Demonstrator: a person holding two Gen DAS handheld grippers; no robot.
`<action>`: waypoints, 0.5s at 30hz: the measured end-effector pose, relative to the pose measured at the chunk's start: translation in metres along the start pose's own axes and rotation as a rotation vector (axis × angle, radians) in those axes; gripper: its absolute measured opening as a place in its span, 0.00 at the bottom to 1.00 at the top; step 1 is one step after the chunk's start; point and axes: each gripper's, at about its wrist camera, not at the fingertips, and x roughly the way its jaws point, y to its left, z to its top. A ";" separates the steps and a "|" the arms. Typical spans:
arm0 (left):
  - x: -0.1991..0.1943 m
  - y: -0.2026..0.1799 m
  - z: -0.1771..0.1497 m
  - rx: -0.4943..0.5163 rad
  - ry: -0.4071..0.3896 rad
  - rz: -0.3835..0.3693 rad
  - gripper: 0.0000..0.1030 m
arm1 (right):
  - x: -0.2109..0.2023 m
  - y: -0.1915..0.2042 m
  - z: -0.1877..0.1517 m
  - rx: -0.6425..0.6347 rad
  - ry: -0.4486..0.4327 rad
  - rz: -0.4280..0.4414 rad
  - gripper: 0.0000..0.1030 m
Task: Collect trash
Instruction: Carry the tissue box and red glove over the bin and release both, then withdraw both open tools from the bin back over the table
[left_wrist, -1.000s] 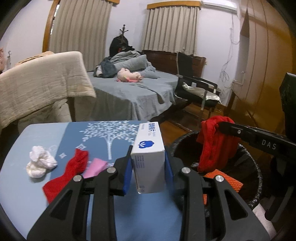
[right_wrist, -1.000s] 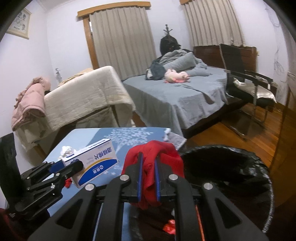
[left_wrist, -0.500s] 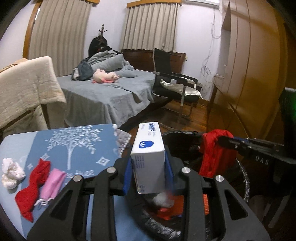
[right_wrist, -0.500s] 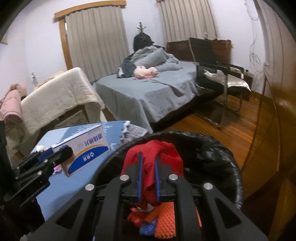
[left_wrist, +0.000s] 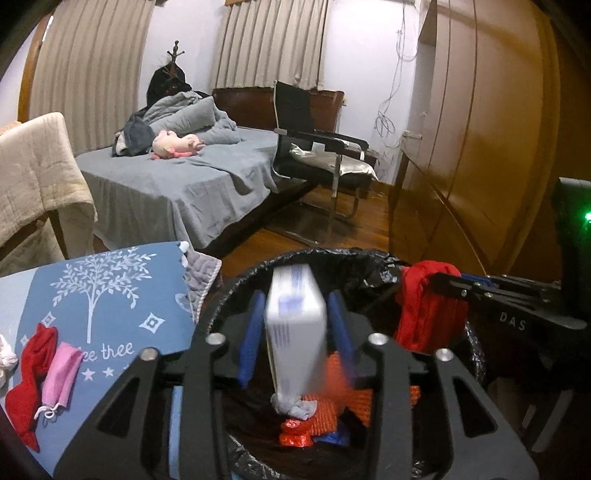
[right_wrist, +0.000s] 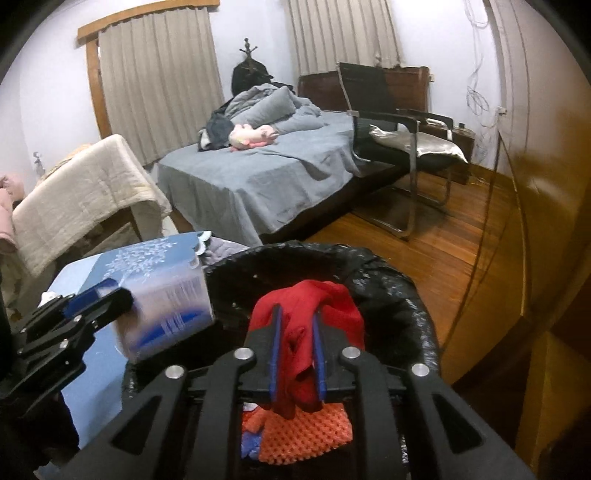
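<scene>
— Left wrist view first: what is happening over the black-lined bin (left_wrist: 373, 258)?

— The left gripper (left_wrist: 295, 332) is standing with its jaws spread, having just been opening, and the white box (left_wrist: 295, 332) is blurring between the blue pads (left_wrist: 248, 343) with a gap on each side — loose, not pinched, above the bin's mouth.

— And what is lying under it?

— Orange netting (left_wrist: 343, 398) and a grey crumpled wad (left_wrist: 293, 408) are sitting in the bin, with red and blue scraps beside them.

— What is the right gripper (right_wrist: 297, 354) doing?

— Its jaws have just been opening a little, yet the red cloth (right_wrist: 306, 314) is hanging between them and draping over the tips, over the bin (right_wrist: 402, 295). Whether the pads are pressing it, I cannot tell.

— Is anything waiting on the table (left_wrist: 110, 295)?

— On the near left, another red cloth (left_wrist: 29, 373) and a pink pouch (left_wrist: 61, 373) are lying touching on the blue tree-print cover — well apart from the bin. A white scrap (left_wrist: 5, 360) is showing at the far left edge.
</scene>
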 end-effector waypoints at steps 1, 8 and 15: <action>-0.001 0.000 -0.001 0.003 -0.001 0.003 0.44 | -0.001 -0.001 0.000 0.002 -0.001 -0.004 0.25; -0.009 0.012 -0.002 0.001 -0.009 0.053 0.71 | -0.004 0.000 -0.002 0.008 -0.022 -0.024 0.56; -0.028 0.037 -0.001 -0.024 -0.032 0.137 0.86 | -0.007 0.009 -0.001 0.016 -0.048 -0.045 0.94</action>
